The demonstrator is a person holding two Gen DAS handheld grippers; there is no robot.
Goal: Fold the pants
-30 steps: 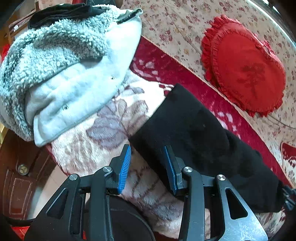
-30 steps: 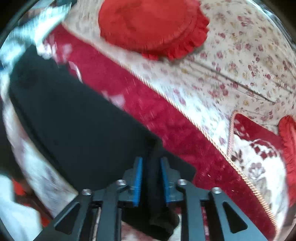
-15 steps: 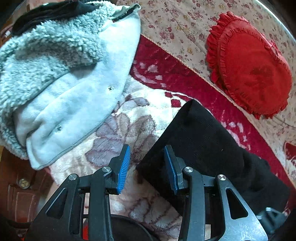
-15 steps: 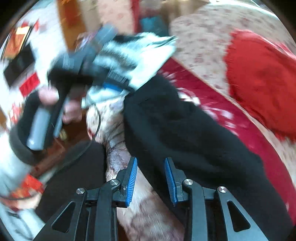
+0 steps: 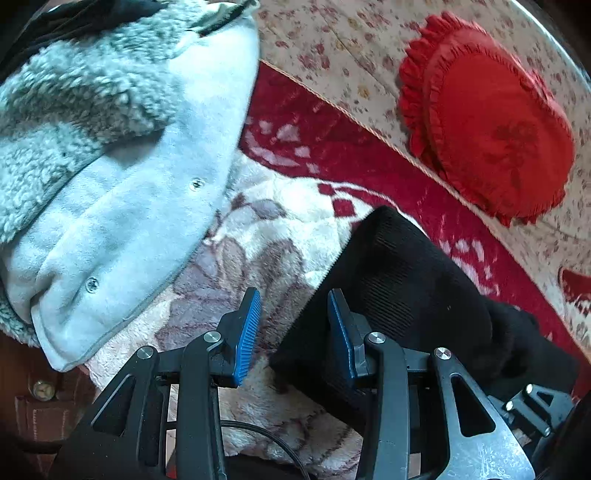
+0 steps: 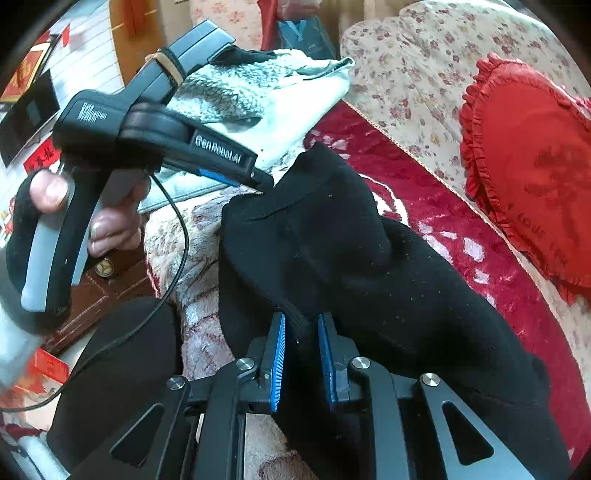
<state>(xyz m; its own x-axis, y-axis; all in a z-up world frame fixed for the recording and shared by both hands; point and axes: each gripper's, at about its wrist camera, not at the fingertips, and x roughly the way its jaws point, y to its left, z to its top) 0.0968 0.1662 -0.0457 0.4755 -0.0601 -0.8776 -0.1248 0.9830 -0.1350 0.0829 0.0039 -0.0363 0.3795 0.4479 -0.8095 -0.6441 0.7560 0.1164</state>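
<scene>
Since half a second ago, right gripper has narrowed its blue-padded jaws onto a ridge of the black knit pants, where they previously stood apart beside the fabric; left gripper has kept its gap and shifted slightly along the same garment. Item, nearest: right gripper, jaws pinching a raised fold at the pants' near edge. Item: left gripper, jaws apart, the right pad at the pants' edge, the left pad over the cream floral plush blanket; nothing held. Seen from the right wrist view, this gripper's tip sits at the far corner of the pants, handle in the person's left hand. Item: pants, folded into a thick bundle, lying diagonally on the plush blanket and its dark red border. Item, left and farther: pale grey fleece jacket with snap buttons, heaped beside the pants, not touching them. Item, farthest: red heart-shaped ruffled cushion on the cream flower-print sofa cover.
</scene>
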